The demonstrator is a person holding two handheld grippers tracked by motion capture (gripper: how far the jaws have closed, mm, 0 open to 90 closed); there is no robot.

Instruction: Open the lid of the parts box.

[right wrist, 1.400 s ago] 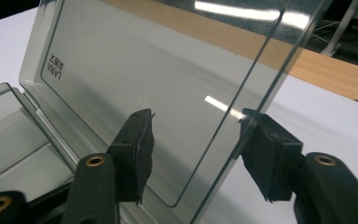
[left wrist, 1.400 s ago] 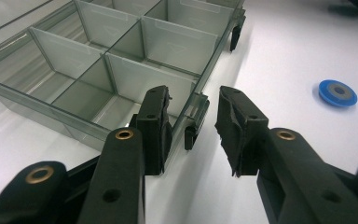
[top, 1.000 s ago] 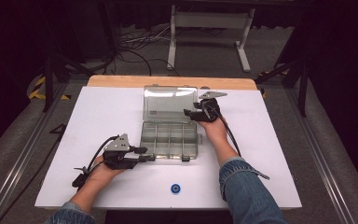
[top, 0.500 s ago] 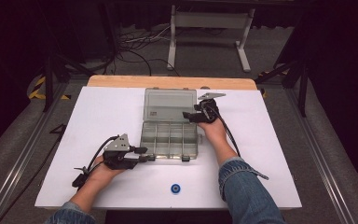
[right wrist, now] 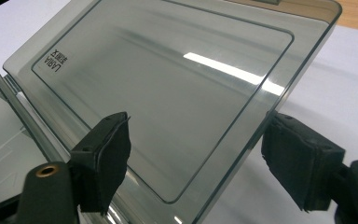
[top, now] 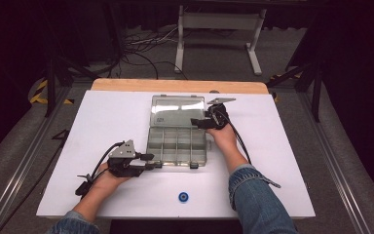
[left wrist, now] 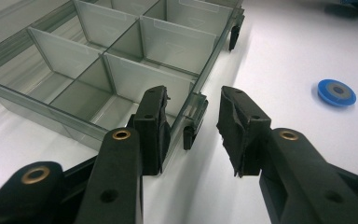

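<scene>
Working down from the desk [top: 102,122]: the clear organizer box [top: 177,146] lies mid-desk, lid [top: 177,109] flipped open toward the far edge. Your right claw [right wrist: 196,163] is wide open, straddling the lid's right edge, gripping nothing. Your left claw [left wrist: 193,126] is part open around the tray's near-left corner by a latch [left wrist: 189,135], not clamped. Lid hinge runs left-right, so my guess is the right hand swings it toward you. Small blue disc [top: 183,196] sits loose near the front edge.

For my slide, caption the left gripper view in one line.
Open left tool straddling the front wall of a clear, empty compartment box, blue disc lying on the white table beyond.
</scene>
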